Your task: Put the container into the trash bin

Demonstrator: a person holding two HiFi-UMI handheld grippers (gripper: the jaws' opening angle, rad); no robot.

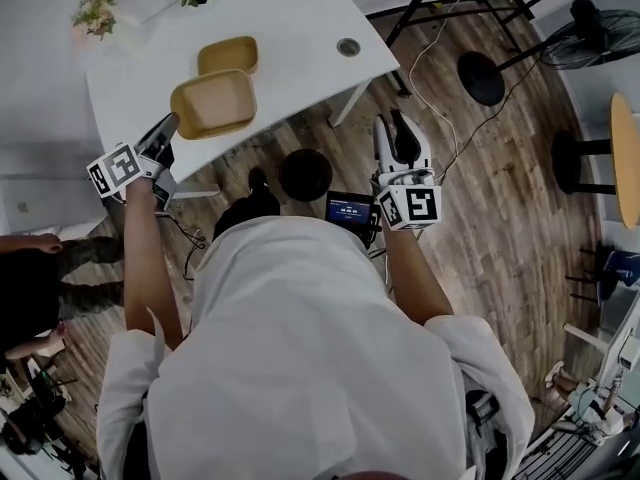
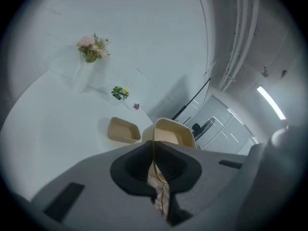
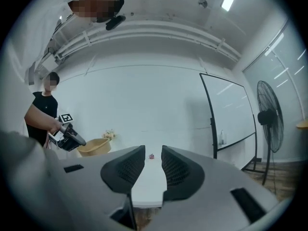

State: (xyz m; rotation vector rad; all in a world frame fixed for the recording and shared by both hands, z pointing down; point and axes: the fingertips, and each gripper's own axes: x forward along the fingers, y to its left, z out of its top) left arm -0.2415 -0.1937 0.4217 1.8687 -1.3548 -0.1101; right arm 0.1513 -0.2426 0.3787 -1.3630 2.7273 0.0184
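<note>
Fingers (image 2: 171,167) of left gripper (image 2: 154,150) clenched on thin near rim of container (image 2: 174,131); edge pinch lets us carry it one-handed. Container juts straight ahead of these fingers, lifted off surface (image 1: 300,18), we judge. Second container (image 1: 228,56) beyond, resting on surface. Right gripper (image 3: 153,163) fingers released, nothing between, kept free. Dark round thing (image 1: 305,175) on floor between both grippers: possibly trash bin, we cannot tell.
</note>
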